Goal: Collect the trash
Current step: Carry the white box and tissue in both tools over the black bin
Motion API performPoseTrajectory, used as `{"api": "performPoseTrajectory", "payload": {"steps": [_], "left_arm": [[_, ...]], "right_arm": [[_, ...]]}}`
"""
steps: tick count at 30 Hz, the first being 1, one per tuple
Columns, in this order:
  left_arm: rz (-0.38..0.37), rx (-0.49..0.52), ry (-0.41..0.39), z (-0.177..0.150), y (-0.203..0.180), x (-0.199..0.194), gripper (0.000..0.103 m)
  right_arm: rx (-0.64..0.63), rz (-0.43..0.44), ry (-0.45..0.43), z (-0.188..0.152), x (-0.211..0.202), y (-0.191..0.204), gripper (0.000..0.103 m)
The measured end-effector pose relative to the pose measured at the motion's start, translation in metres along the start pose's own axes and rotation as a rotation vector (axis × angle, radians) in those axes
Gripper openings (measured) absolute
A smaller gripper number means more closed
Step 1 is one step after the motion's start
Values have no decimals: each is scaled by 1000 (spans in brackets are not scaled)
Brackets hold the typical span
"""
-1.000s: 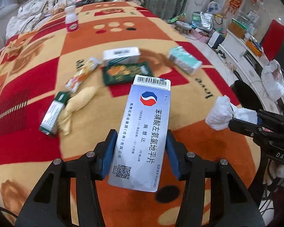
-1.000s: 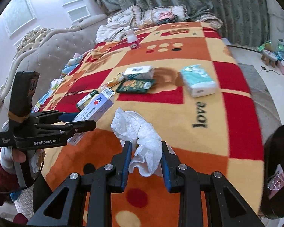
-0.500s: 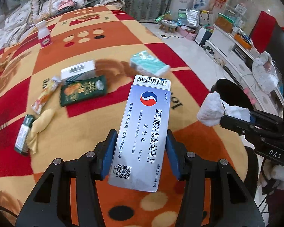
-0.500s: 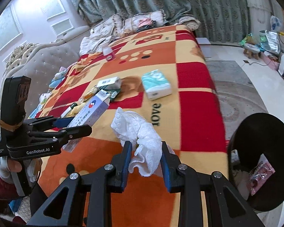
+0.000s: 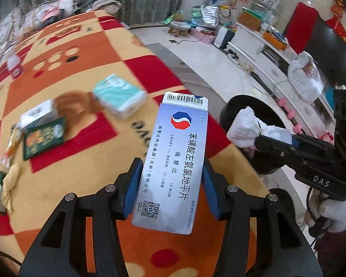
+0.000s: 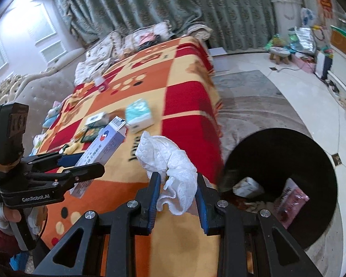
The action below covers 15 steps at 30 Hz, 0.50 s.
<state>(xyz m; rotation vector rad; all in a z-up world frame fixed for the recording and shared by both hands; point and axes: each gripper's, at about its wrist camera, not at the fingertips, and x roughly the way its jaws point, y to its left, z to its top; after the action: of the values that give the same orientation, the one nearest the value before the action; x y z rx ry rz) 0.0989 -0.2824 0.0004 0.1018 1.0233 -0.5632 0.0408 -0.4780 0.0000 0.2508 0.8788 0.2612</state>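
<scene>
Left jaws clamping medicine box [image 5: 176, 161], right jaws crumpled tissue [image 6: 170, 161].

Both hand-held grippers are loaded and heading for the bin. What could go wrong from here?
The crumpled tissue is light and bulges past the right hand-held gripper; it may snag on a pad or drift past the black bin. The long medicine box, pinched near its lower end by the left hand-held gripper, might catch the rim.
</scene>
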Motion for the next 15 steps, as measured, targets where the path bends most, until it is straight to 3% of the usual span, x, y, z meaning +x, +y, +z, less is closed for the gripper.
{"api": "performPoseTrajectory", "payload": {"steps": [15], "left_arm": [[-122,37,56,33,-67,47,49]], "right_arm": [[167,-113,-40,-8,-28,-93,28]]}}
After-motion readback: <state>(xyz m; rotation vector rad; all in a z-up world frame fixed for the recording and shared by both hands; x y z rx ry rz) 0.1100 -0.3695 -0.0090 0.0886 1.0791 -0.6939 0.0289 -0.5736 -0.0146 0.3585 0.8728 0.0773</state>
